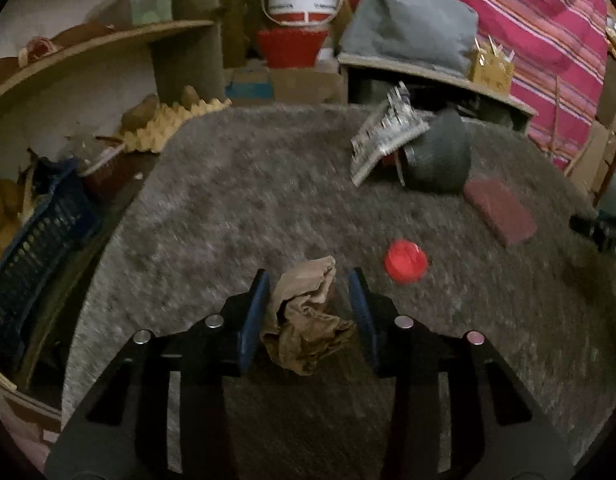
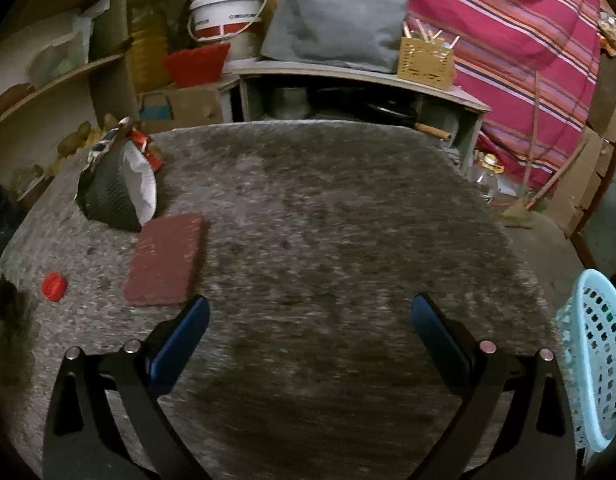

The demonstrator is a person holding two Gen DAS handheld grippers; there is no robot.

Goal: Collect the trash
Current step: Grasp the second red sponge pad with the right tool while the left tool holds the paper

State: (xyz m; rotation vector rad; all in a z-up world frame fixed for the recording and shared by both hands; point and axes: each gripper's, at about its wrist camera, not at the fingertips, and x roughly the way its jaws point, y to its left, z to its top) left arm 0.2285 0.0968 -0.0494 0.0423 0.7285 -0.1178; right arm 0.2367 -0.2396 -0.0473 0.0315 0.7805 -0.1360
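Closing the left tool [image 1: 308,292] squarely on the crumpled brown paper [image 1: 306,320], which lies between its parted pads on the worktop [image 1: 236,208], should precede lifting toward the dark bin [image 1: 436,160]; the right tool [image 2: 310,320] hangs released.

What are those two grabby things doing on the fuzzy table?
Someone is tidying up trash with a hand-held tool in each hand. The left tool sits around a crumpled brown paper on the grey felt table, one pad against it and the other a little apart. The right tool is wide open over bare felt with nothing in it. A red bottle cap and a dark red pad lie nearby, next to a tipped dark bin.
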